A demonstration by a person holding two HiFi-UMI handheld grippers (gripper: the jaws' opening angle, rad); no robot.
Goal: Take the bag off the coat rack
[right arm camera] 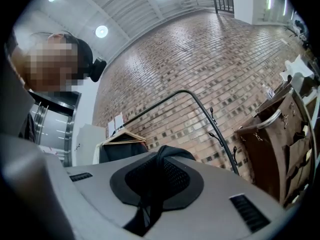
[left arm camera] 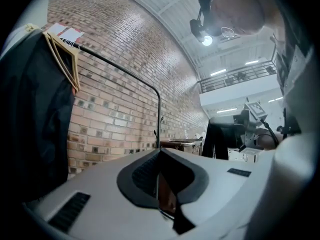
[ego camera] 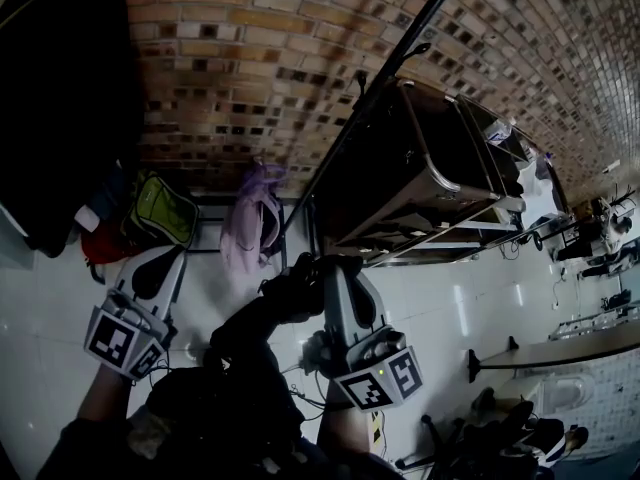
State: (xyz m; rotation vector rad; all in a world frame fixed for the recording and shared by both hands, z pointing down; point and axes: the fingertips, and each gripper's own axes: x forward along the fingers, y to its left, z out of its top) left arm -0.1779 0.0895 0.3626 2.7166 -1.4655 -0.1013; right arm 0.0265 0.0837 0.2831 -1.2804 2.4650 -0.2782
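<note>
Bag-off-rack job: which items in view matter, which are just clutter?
Job:
- black bag strap, clamped in right gripper
- coat rack rail
- left gripper, shut, empty

Clutter:
- green backpack
- lilac bag
- black coat on hanger
- brown cabinet

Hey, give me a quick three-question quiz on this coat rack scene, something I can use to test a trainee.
1. True or false: the left gripper is clamped on a wooden hanger.
2. What does the right gripper hold? A) a black strap B) a green bag C) nothing
3. Fill in the blank: the wall behind the coat rack is made of ____.

Key: 1 false, it is shut with nothing in it; 2 A; 3 brick.
</note>
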